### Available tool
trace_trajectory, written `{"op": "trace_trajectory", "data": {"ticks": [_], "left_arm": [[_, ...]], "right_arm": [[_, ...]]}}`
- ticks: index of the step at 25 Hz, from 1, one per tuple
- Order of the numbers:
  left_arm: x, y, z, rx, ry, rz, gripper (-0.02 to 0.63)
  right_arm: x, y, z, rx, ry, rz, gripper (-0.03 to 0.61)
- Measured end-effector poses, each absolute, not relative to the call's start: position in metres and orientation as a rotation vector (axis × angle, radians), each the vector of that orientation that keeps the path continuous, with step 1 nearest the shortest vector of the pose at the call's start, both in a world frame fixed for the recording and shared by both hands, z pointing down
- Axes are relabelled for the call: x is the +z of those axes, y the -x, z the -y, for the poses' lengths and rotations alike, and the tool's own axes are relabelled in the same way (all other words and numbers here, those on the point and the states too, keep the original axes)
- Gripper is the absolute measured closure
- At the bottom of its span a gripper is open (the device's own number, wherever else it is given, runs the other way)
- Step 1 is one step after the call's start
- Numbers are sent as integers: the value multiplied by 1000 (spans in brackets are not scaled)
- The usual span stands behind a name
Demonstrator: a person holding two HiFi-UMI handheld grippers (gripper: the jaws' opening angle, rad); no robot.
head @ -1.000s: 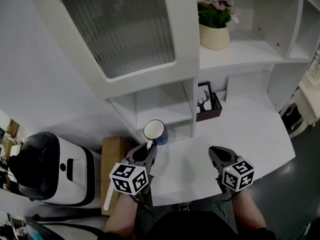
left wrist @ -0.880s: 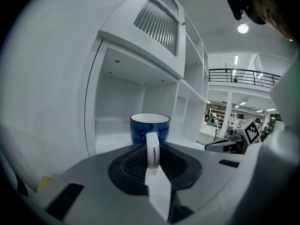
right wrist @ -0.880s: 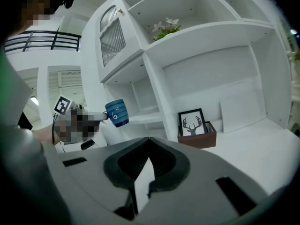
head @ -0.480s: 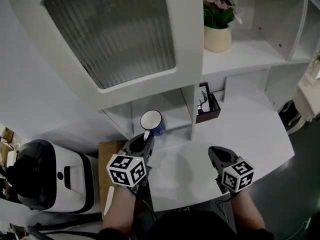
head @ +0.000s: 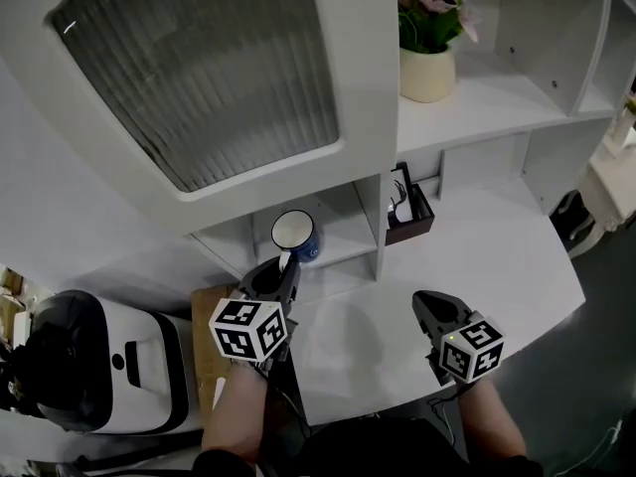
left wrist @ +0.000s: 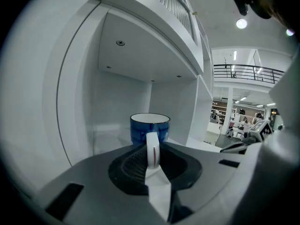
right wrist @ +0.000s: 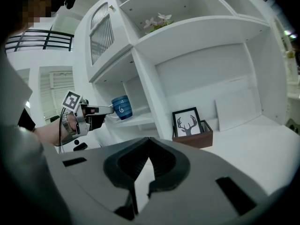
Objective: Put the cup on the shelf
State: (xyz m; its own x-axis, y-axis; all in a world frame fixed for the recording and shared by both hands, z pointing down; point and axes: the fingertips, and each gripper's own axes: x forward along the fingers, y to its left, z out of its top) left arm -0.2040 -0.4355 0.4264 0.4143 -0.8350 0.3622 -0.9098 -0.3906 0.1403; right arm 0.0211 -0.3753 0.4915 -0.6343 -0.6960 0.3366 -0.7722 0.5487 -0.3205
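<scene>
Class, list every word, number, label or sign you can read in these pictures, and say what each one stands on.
No clearly readable words anywhere.
cup: a white curl like "6"; numeral or ornament, cannot tell.
framed picture: an antlers drawing only, no text.
left gripper and right gripper: square black-and-white code patterns on their cubes, no letters.
Distant signs in the left gripper view: too small to read.

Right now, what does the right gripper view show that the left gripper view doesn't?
Only the right gripper view: the framed deer picture in its wooden box, the flowers on the upper shelf, and the left gripper seen from the side. Only the left gripper view: the white handle clamped between the jaws, up close. Both: the blue cup at the lower shelf compartment.
</scene>
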Motion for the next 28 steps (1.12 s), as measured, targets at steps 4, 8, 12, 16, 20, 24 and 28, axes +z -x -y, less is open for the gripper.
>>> {"op": "trace_trajectory", "data": {"ticks": [4, 8, 12, 16, 20, 24, 28], "left_arm": [[429, 202, 443, 349, -2359, 1521, 557], [434, 200, 451, 370, -2352, 1528, 557], [438, 199, 458, 381, -2339, 1538, 557], [439, 198, 466, 392, -2340, 1554, 557], [440, 197, 472, 398, -2348, 1572, 557], [440, 195, 478, 397, -2351, 1586, 557], [441, 195, 481, 393, -2352, 1600, 557]], "right_arm": [[495, -28, 375, 676, -1268, 2596, 575], [496, -33, 378, 682, -1285, 2589, 574], [498, -37, 378, 688, -1297, 2580, 574], [499, -42, 378, 695, -1312, 2570, 575], [501, -46, 379, 702, -1328, 2560, 574], [502, -49, 380, 706, -1338, 2554, 575], [502, -49, 379, 708, -1342, 2553, 575]]}}
